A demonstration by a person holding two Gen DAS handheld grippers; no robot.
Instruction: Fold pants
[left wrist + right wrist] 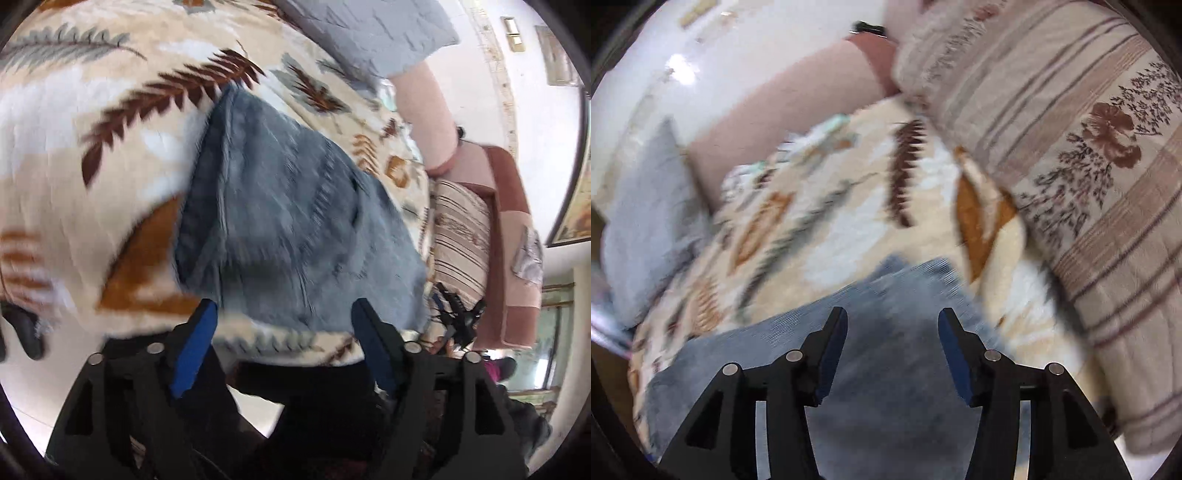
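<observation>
**Blue denim folded on a leaf-print blanket, both tools empty**

Cream fleece blanket (92, 155) with rust, brown and grey leaf shapes fills the left of the left wrist view. Lying across its middle, a compact rectangle of faded blue pants (295, 221), folded, with a stitched seam along the left edge and a pocket line on the upper face. Hanging over the near edge of the denim, the left gripper (284, 314), blue-padded fingers spread wide with nothing between them and no pad touching cloth. Further right, a grey pillow (369, 29) at the top, a pink bolster (424, 110) below it, a striped floral quilt (461, 236), then a brown-and-pink headboard (506, 221) against a white wall. All of it smeared by motion blur.

Same grey pillow (646, 229) at the left of the right wrist view, pink bolster (768, 107) behind it. Blanket (831, 206) in the centre, blurred. Pants (894, 288) at the bottom centre, lying flat on the blanket. Above the denim, the right gripper (892, 317), parted about halfway, holding nothing, pads clear of the fabric. Striped quilt (1089, 184) with a brown flower motif piled along the right side, touching the blanket's edge.
</observation>
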